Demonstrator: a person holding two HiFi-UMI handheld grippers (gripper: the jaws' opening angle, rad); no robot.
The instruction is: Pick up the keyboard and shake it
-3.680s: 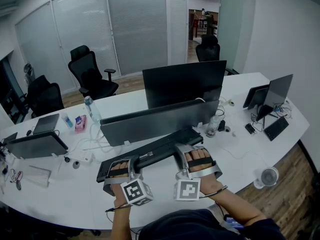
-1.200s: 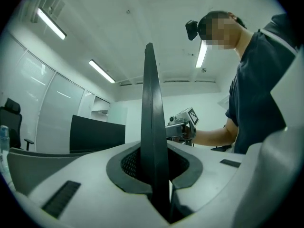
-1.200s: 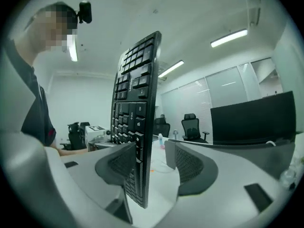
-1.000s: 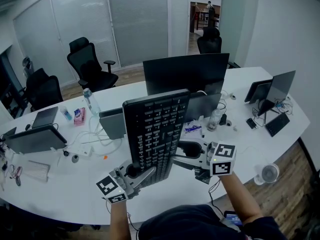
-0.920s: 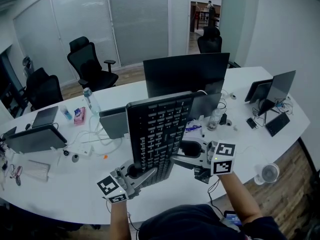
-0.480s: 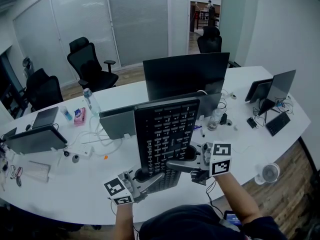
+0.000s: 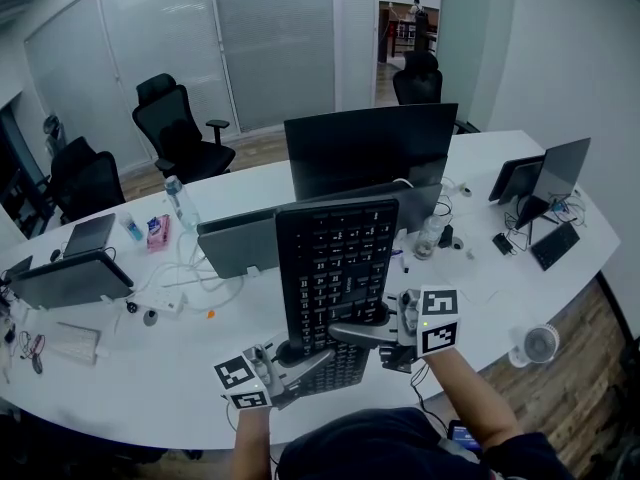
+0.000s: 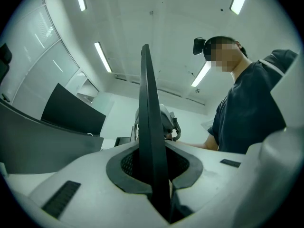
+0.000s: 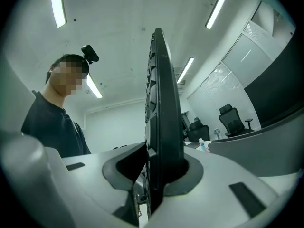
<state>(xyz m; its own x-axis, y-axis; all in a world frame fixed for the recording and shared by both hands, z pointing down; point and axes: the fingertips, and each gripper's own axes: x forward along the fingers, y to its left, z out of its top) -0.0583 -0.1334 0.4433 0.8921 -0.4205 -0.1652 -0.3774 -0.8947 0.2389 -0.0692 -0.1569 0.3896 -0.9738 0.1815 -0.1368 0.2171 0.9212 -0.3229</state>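
The left gripper [image 7: 312, 357] is clamped tight on the bottom edge of the black plastic keyboard [image 7: 335, 268], which rises edge-on from between its jaws in the left gripper view. The right gripper [image 7: 352, 334] is closing its jaws on the keyboard's lower right part, just above the left one. In the right gripper view the board stands between its pads, with the right-hand pad flat against its back.

A second ago the right gripper hung beside the keyboard with its jaws wide, gripping nothing, and the board leaned to the left. Now it stands nearly upright and has shifted right. Further back, it lay flat on the curved white desk [image 7: 150, 393].

The keyboard is held in the air, keys toward the person, above the desk's near edge. It stands in front of the grey-backed low monitor [image 7: 235, 243] and the taller dark monitor [image 7: 370, 153].
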